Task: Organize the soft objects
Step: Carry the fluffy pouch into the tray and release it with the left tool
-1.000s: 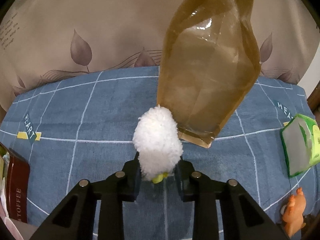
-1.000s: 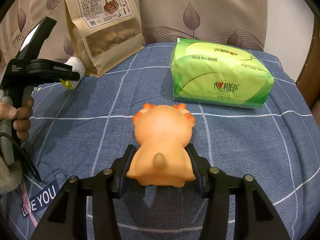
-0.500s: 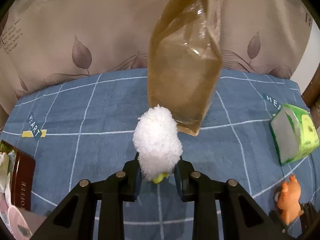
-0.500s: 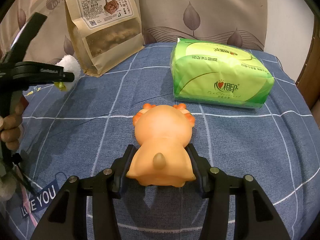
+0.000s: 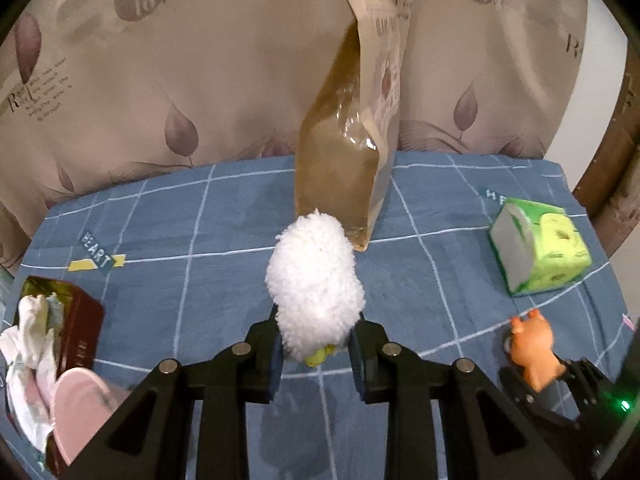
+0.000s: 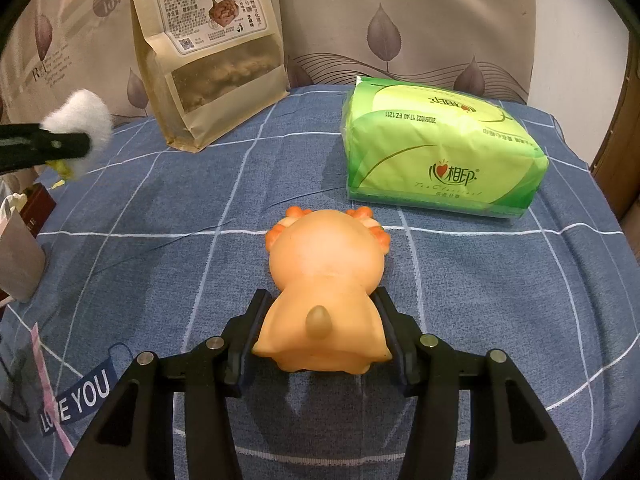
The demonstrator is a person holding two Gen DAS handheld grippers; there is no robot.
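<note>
My left gripper [image 5: 316,354] is shut on a white fluffy plush toy [image 5: 314,288] with a yellow bit at its base, held above the blue checked cloth [image 5: 200,288]. The plush also shows in the right wrist view [image 6: 82,120], at the far left. My right gripper [image 6: 320,336] is shut on an orange squishy animal toy [image 6: 326,280] that rests on the cloth. That toy also shows in the left wrist view [image 5: 534,354], at the lower right.
A brown snack pouch [image 6: 208,52] stands at the back against the leaf-print backrest [image 5: 160,80]. A green tissue pack [image 6: 440,148] lies at the right. A dark red box [image 5: 76,332] with white fabric [image 5: 32,344] sits at the left edge.
My left gripper has lifted and pulled back from the snack pouch with the white plush in it. The right gripper and the orange toy have not moved.
</note>
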